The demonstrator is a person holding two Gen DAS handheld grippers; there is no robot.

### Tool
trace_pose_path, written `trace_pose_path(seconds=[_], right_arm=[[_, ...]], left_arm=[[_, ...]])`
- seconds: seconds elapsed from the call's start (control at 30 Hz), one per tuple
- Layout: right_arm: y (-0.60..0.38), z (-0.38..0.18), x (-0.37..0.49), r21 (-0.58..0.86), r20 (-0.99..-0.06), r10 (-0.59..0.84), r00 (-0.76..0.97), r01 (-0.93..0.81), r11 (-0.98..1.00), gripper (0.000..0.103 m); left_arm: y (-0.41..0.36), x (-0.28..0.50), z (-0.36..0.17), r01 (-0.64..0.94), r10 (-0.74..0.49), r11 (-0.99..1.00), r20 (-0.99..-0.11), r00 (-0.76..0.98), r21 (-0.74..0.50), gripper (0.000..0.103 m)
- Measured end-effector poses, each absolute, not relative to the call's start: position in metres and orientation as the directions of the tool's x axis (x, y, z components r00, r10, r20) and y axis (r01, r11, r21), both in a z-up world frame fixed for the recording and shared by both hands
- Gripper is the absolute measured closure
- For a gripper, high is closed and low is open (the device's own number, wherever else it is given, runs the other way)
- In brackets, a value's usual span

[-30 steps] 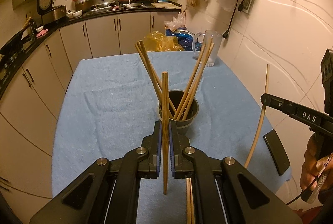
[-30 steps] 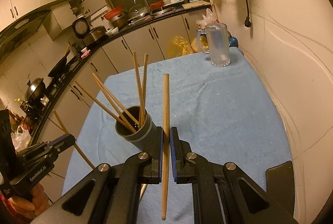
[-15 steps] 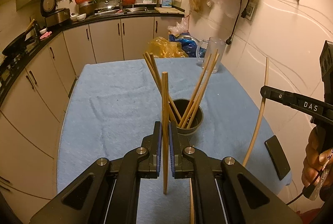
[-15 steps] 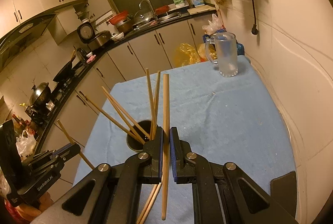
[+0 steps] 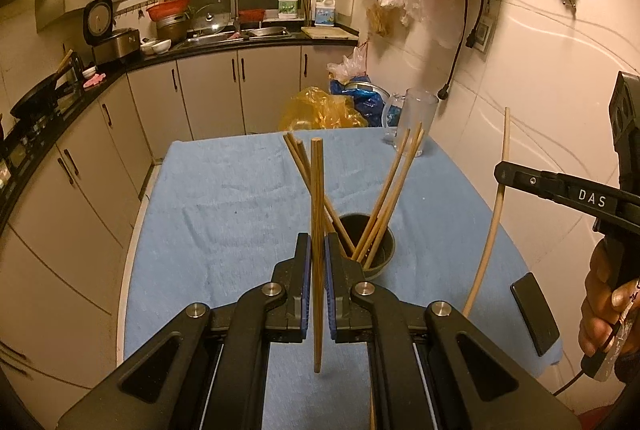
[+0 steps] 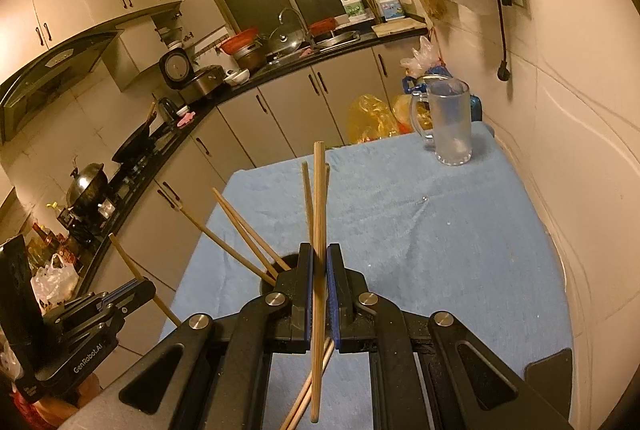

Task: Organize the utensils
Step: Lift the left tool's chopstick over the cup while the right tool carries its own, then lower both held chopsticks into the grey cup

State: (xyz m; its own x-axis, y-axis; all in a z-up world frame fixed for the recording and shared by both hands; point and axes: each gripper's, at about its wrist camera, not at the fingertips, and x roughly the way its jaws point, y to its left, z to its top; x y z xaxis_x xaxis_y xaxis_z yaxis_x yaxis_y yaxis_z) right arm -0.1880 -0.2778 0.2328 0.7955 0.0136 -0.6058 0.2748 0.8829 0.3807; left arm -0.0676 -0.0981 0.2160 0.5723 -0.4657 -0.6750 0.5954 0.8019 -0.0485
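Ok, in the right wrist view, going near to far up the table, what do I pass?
Loose chopsticks on the cloth → dark chopstick holder → glass mug at the far edge.

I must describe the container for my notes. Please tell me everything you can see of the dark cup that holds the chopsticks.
The dark cup is a round, open-topped holder, dark grey, perhaps plastic. It stands upright on the blue cloth near the table's middle. Several wooden chopsticks stand in it, fanned out and leaning on its rim. In the right wrist view the hand-held gripper hides most of it. No gripper touches it.
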Motion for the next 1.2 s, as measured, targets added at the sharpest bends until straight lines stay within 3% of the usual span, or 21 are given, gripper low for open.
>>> trace_pose_path(seconds=[0.43,0.87,1.2], right_arm=[[-0.278,0.246,-0.177,0.380,-0.587,0.013,0.809,0.261,0.887,0.096],[-0.294,0.282,-0.157,0.416,-0.520,-0.010,0.854,0.264,0.870,0.096],[-0.299,0.277,-0.118,0.425,-0.501,-0.108,0.859,0.353,0.834,0.096]], left_arm=[[-0.103,-0.060,0.230,0.604,-0.474,0.797,-0.652,0.592,-0.031,0.097],[-0.110,-0.027,0.286,0.610,-0.562,0.779,-0.593,0.576,-0.146,0.097],[-0.131,0.012,0.274,0.556,-0.565,0.801,-0.585,0.582,-0.222,0.097]])
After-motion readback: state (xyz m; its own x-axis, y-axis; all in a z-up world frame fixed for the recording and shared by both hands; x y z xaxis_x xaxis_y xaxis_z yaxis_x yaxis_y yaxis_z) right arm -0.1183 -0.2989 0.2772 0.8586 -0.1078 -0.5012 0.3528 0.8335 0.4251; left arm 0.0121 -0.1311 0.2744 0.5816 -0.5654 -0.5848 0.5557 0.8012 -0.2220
